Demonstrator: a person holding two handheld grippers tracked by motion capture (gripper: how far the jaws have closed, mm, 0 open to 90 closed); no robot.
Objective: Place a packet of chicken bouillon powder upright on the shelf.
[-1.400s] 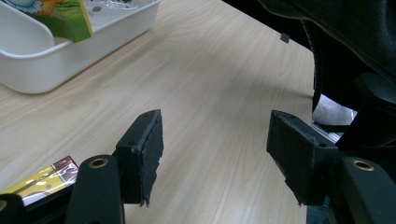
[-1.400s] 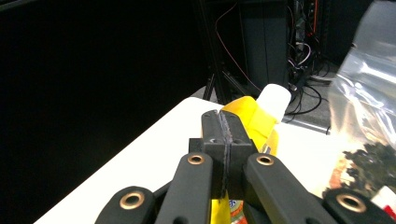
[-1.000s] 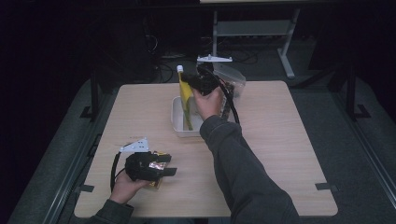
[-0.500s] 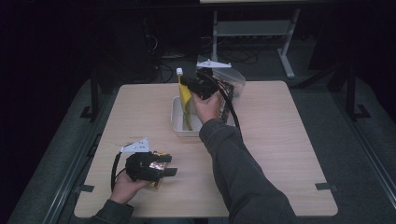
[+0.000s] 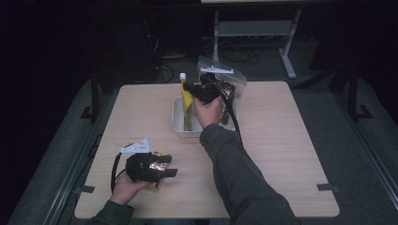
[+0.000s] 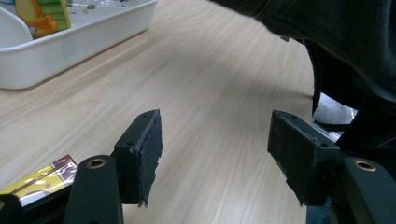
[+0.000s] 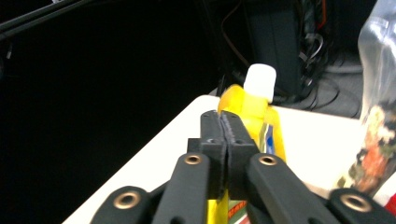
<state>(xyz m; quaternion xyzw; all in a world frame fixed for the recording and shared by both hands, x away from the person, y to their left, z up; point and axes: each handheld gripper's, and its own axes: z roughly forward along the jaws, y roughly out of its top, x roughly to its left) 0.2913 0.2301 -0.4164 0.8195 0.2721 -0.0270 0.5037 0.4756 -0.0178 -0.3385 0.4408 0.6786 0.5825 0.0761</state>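
Note:
A yellow spouted pouch (image 5: 187, 101) with a white cap stands upright in the white tray (image 5: 177, 123) at the table's far middle. My right gripper (image 5: 187, 87) is at the pouch's upper edge. In the right gripper view its jaws (image 7: 224, 126) meet on the edge of the yellow pouch (image 7: 254, 109); they have just been opening slightly, with the pouch still between them. My left gripper (image 5: 172, 167) rests low at the near left, open, with nothing between its pads (image 6: 150, 154). A gold and brown snack packet (image 5: 157, 156) lies beside it.
A clear plastic bag (image 5: 233, 79) of items sits behind the tray at the far table edge. The white tray (image 6: 70, 46) holds another printed packet. Bare wood (image 5: 281, 140) spreads right of the forearm. Dark floor and cables surround the table.
My right gripper has sunk a little toward the tray with the yellow pouch. The left gripper has stayed where it was.

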